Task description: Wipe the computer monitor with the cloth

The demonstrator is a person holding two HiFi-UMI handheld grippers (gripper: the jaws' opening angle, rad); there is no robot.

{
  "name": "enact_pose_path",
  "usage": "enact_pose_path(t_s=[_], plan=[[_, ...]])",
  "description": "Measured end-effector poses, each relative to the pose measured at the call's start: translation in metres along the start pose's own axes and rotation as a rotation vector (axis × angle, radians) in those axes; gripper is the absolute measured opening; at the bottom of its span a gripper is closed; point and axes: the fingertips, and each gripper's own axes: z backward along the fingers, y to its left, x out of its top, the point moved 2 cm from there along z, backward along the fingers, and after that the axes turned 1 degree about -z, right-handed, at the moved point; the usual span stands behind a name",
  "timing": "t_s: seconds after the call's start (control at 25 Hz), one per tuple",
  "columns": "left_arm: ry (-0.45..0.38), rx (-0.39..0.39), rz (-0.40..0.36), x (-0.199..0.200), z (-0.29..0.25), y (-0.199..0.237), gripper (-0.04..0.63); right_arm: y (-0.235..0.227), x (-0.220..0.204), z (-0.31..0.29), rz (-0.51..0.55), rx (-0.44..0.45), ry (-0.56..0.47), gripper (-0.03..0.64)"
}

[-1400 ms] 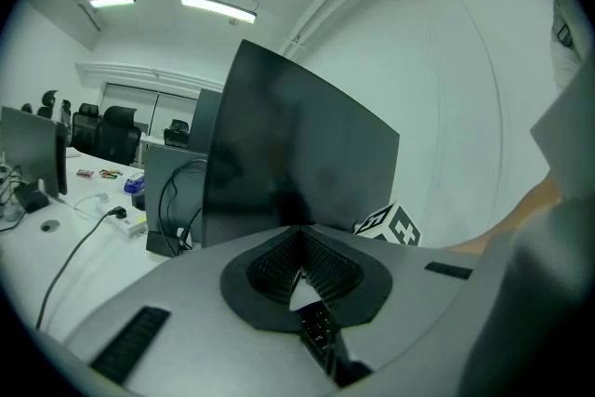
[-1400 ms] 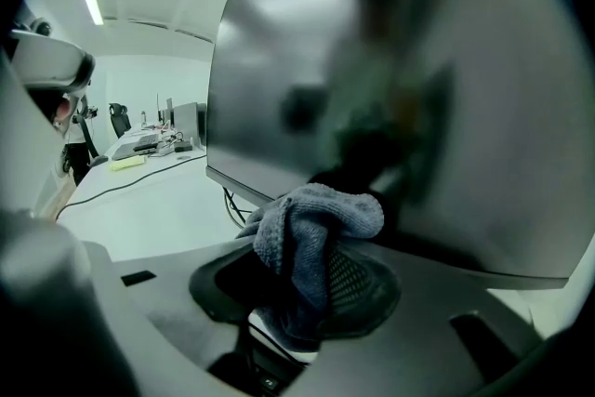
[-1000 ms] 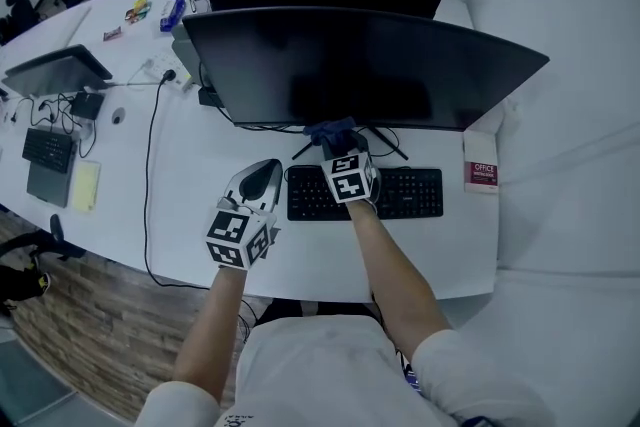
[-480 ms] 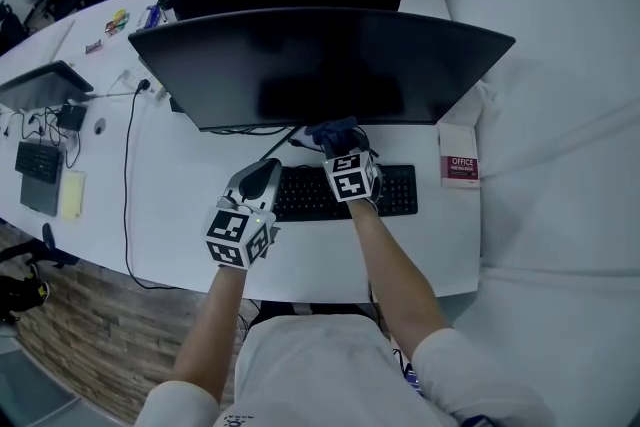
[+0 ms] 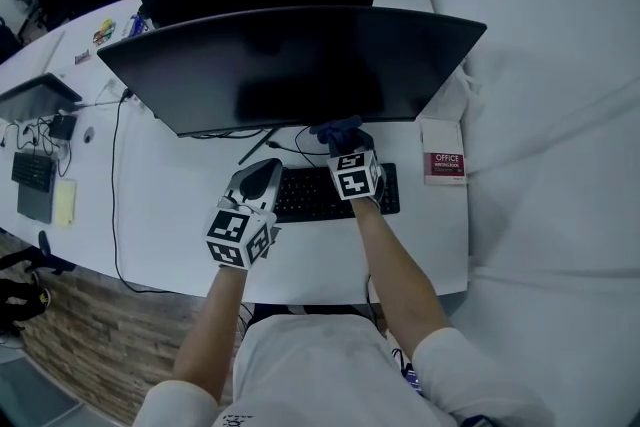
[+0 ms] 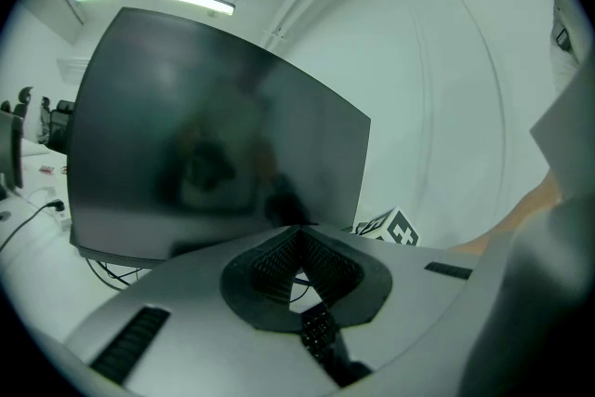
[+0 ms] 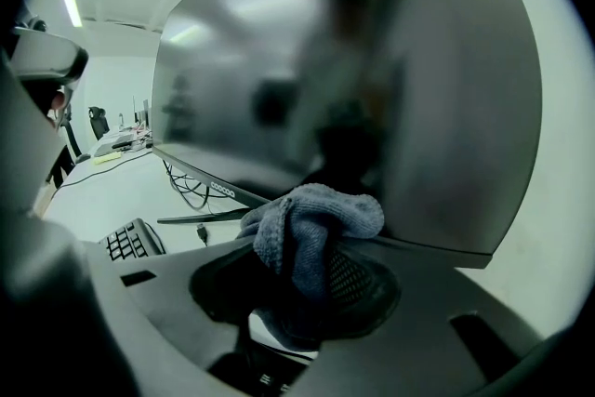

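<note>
Right claw point(image 7: 299, 279) pinching cloth point(image 7: 316, 218) at monitor point(image 7: 372, 88) lower edge; raise, press flat, sweep evenly (left claw point(image 6: 296, 258) pressed together, empty).

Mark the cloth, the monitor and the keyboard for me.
cloth point(image 7: 321, 218): right gripper view, on its bunched top fold.
monitor point(image 5: 290, 65): head view, middle of the nearer dark screen.
keyboard point(image 5: 308, 195): head view, on its left-hand keys.

Both forearms reach forward, left gripper point(image 5: 262, 173) with jaws together (empty), right gripper point(image 5: 343, 143) clamping the cloth point(image 5: 336, 126).
</note>
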Motion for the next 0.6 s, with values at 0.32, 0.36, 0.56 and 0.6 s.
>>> enact_pose_path(t_s=[0.32, 0.36, 0.56, 0.6], plan=[[0.02, -0.03, -0.01, 0.002, -0.025, -0.022, 0.005, -0.052, -0.019, 0.014, -0.048, -0.073, 0.012, 0.152], [0.022, -0.033, -0.012, 0.002, -0.028, -0.025, 0.005, -0.059, -0.021, 0.016, -0.052, -0.083, 0.012, 0.152], [0.031, -0.059, -0.027, 0.002, -0.041, -0.042, 0.005, -0.095, -0.032, 0.027, -0.075, -0.133, 0.015, 0.152], [0.033, -0.063, -0.029, 0.002, -0.043, -0.045, 0.005, -0.102, -0.034, 0.029, -0.076, -0.142, 0.015, 0.152]])
